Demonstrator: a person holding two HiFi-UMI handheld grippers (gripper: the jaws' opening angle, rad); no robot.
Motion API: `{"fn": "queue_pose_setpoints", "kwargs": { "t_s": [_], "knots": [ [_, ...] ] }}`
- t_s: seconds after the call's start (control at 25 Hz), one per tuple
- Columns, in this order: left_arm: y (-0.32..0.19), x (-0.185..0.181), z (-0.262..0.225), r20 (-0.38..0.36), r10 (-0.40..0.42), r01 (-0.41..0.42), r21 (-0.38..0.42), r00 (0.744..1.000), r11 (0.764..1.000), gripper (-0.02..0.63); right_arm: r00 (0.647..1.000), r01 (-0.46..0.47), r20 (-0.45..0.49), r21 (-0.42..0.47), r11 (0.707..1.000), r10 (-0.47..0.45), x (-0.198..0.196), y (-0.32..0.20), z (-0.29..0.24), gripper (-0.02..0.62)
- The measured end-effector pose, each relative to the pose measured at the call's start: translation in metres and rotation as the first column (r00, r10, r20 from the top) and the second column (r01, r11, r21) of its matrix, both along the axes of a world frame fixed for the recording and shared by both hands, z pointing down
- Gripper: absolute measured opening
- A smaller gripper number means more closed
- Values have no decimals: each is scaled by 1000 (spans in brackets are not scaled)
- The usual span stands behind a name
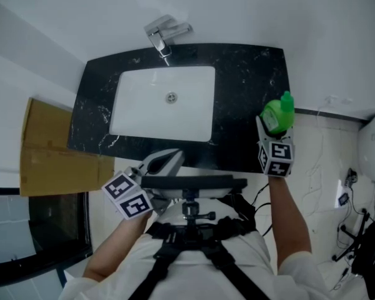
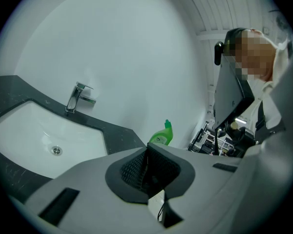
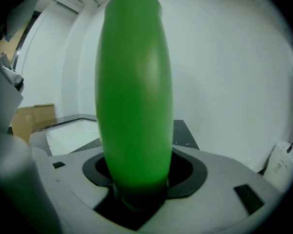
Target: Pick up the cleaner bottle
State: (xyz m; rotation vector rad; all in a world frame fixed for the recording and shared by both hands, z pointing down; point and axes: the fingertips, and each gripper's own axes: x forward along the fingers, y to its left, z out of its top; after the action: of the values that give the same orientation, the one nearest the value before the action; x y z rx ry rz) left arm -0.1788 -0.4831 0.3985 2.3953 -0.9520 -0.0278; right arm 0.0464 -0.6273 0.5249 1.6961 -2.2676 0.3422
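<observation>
Bottle's grabbed, mid-right of the frame

The right gripper (image 1: 270, 129) is clamped around the green bottle (image 1: 279, 112) at the black counter's (image 1: 250, 86) right edge. The left gripper (image 1: 170, 160) sits low, left of centre, jaws pressed together on nothing, below the sink (image 1: 132, 108).

text: none I can read | bottle (image 2: 162, 136) label: too small for me to make out

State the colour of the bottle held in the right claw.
The cleaner bottle is bright green, clearest in the right gripper view.
</observation>
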Motion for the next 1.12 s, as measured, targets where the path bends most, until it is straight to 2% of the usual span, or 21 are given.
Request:
{"fn": "queue_pose_setpoints", "kwargs": {
  "t_s": [0.52, 1.12],
  "knots": [
    [-2, 2, 0, 16, 6, -6, -5, 1000, 1000, 0, 995, 44, 91, 46, 998, -48, -6, -2, -8, 259],
    [-9, 11, 0, 47, 36, -37, 8, 998, 999, 0, 994, 27, 102, 46, 999, -31, -7, -8, -7, 259]
  ]
}}
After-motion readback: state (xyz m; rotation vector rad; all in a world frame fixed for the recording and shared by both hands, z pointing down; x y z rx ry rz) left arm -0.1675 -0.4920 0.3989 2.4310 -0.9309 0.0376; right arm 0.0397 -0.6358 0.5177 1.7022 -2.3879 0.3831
